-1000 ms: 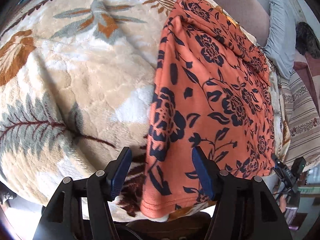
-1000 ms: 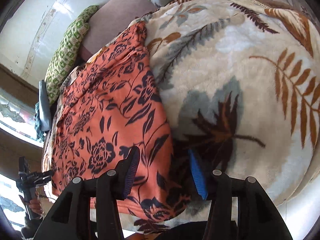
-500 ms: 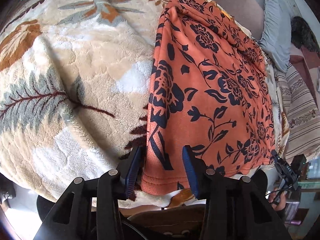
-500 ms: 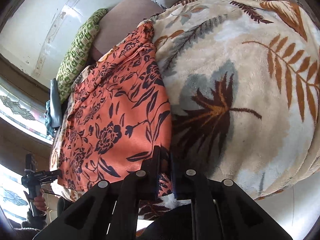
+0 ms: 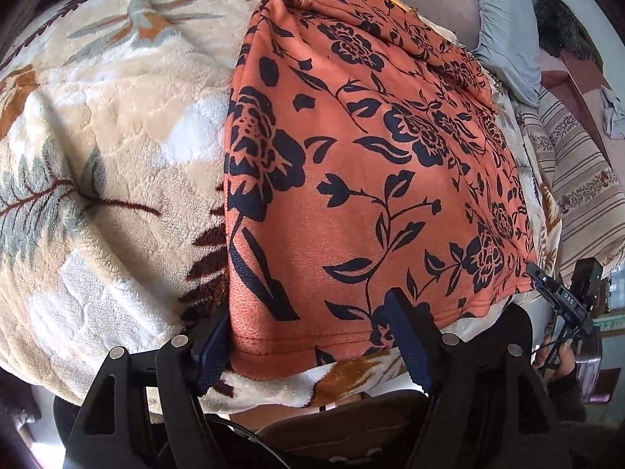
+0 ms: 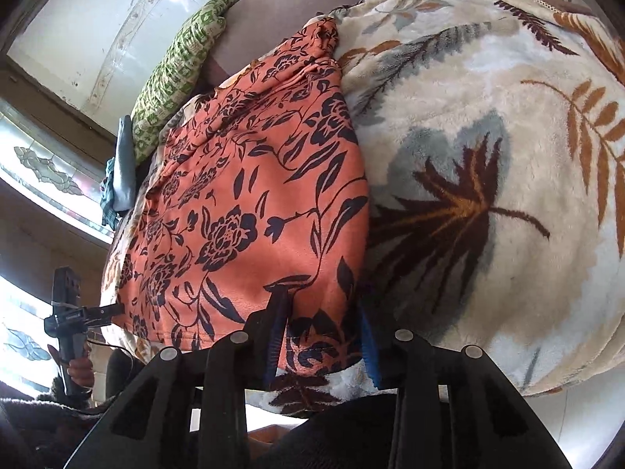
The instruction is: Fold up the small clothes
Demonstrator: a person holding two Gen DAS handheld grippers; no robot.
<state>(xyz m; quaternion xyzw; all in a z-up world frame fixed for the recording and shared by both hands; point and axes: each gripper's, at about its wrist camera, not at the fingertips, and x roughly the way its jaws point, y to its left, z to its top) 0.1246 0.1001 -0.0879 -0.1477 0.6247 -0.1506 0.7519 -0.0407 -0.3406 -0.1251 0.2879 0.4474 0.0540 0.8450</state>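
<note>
The orange floral garment [image 5: 375,164] is lying flat on the leaf-print blanket [image 5: 109,148], filling mid-frame; the left gripper [image 5: 312,336] and right gripper [image 6: 324,332] are straddling its near hem corners, jaws spread; both should be closing together before lifting evenly.

From my feed the garment [image 5: 371,164] is orange-coral with a navy flower-and-vine print. The blanket [image 5: 117,125] under it is cream plush with grey-green, rust and dark brown fern leaves — pretty loud combo. My left gripper [image 5: 312,348] and right gripper [image 6: 322,336] are black with blue pads. There's also a green-and-white patterned cushion [image 6: 175,74] and a beige striped cloth [image 5: 578,179] — plus a pale blue-grey pillow [image 5: 508,27].
</note>
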